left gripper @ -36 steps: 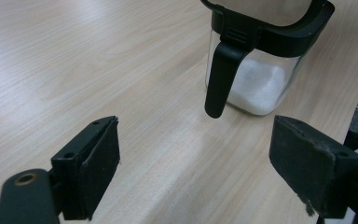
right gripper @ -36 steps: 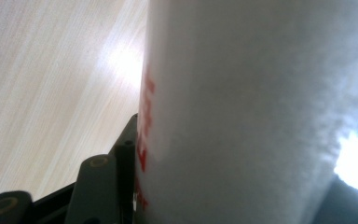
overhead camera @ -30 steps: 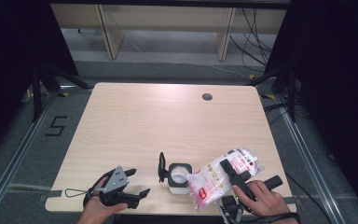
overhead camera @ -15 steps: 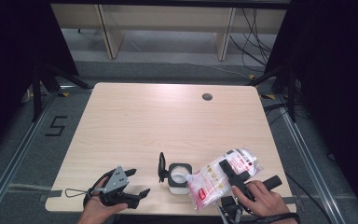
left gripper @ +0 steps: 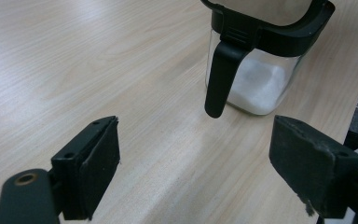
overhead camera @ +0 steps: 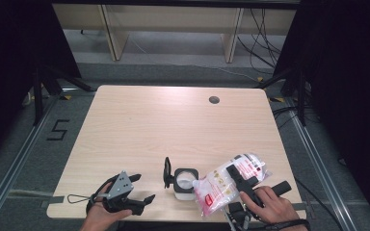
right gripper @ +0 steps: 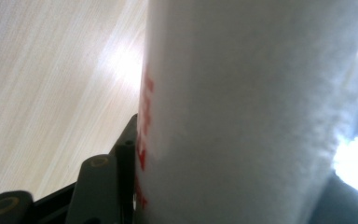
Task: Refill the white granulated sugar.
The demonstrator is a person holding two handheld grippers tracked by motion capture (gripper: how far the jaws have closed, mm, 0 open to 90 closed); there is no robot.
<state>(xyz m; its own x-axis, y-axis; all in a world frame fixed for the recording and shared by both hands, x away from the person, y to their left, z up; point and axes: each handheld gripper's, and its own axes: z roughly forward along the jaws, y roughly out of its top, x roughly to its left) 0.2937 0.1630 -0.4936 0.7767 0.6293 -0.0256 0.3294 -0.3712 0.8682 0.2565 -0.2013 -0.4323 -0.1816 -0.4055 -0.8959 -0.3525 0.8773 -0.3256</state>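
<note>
Right tool (overhead camera: 241, 179) clamped on white bag (overhead camera: 226, 185) with red print, held over near right corner of worktop (overhead camera: 173, 120). Left tool (overhead camera: 142, 188) jaws apart, empty, by near edge. Glass jar (overhead camera: 185, 183), lid open, between them, beside bag.

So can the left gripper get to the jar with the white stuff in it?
Probably yes. The left gripper is open, and bare table lies between it and the jar. The bag sits on the jar's other side.
</note>
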